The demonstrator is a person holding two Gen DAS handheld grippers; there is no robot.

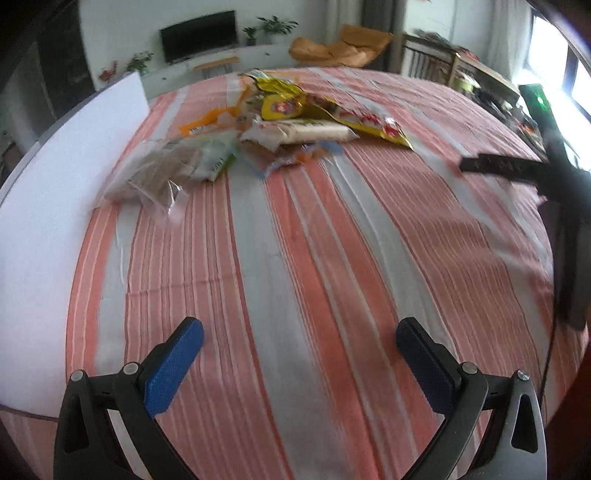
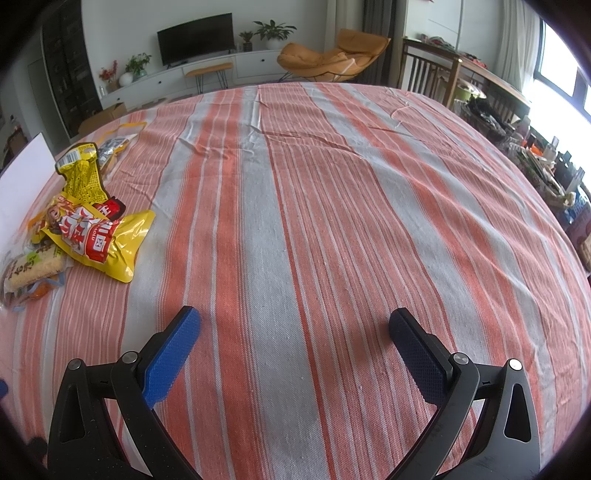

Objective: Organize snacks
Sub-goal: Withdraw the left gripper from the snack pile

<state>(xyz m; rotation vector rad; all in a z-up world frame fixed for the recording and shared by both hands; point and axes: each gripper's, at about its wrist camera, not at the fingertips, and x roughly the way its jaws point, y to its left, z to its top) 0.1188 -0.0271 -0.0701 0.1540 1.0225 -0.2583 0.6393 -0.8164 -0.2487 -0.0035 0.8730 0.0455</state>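
1. The left tool (image 1: pixel 299 354) hung over the striped surface (image 1: pixel 303 258), its blue pads spread wide apart and gripping nothing.
2. The right tool (image 2: pixel 293 343) was likewise wide apart and empty.
3. The snacks (image 1: pixel 280 122) lay heaped toward the far left — a yellow bag (image 2: pixel 99 236) on top, beside a white board (image 1: pixel 55 221).

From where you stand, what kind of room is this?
Most likely a home living room. A flat-screen TV stands on a low white cabinet with potted plants, and an orange lounge chair sits beside it. Snack packets lie on a table under a striped cloth.
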